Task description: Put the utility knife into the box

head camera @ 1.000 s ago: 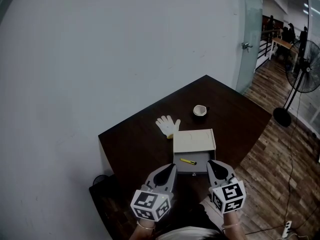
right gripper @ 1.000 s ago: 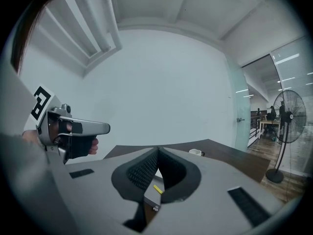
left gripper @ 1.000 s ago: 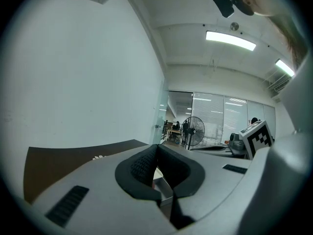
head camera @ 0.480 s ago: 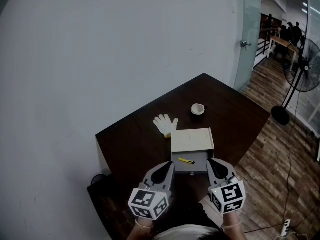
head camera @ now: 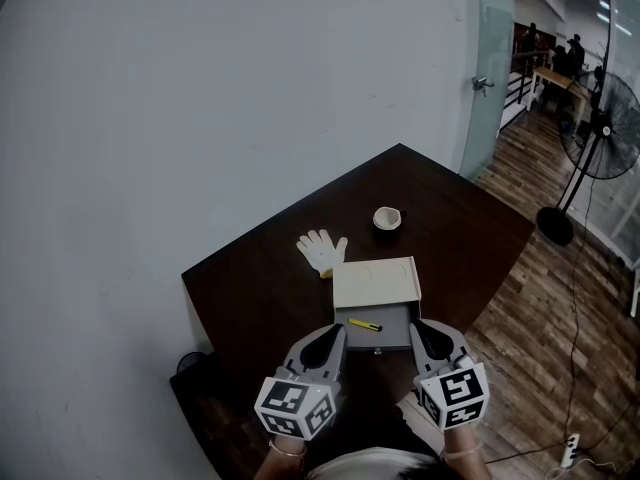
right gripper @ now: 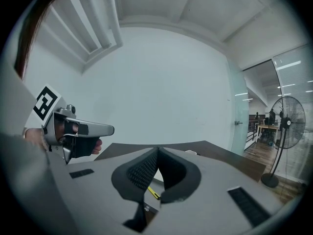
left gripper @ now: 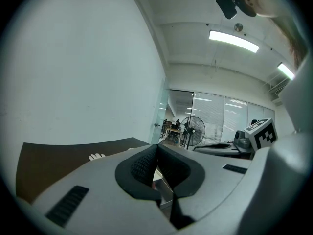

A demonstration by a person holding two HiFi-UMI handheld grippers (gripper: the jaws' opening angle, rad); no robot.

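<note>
A cream box (head camera: 375, 282) stands on the dark table (head camera: 250, 288) with its drawer (head camera: 392, 334) pulled out toward me. The yellow utility knife (head camera: 365, 325) lies inside that drawer; a sliver of the knife (right gripper: 153, 193) shows under the right jaws. My left gripper (head camera: 332, 331) hangs shut and empty just left of the drawer's front. My right gripper (head camera: 422, 326) is also shut and empty, just right of the drawer. Both are held raised near the table's near edge, touching nothing. In the left gripper view the jaws meet at the left gripper (left gripper: 156, 148); in the right gripper view they meet at the right gripper (right gripper: 157, 151).
A white work glove (head camera: 320, 250) lies behind the box and a small white bowl (head camera: 387, 218) sits farther back. A blank grey wall borders the table's left. A standing fan (head camera: 595, 118) and glass door (head camera: 490, 78) are at the right over wooden flooring.
The head view has drifted, so the table and box sit slightly higher and further left. Both grippers stay shut in about the same places beside the drawer.
</note>
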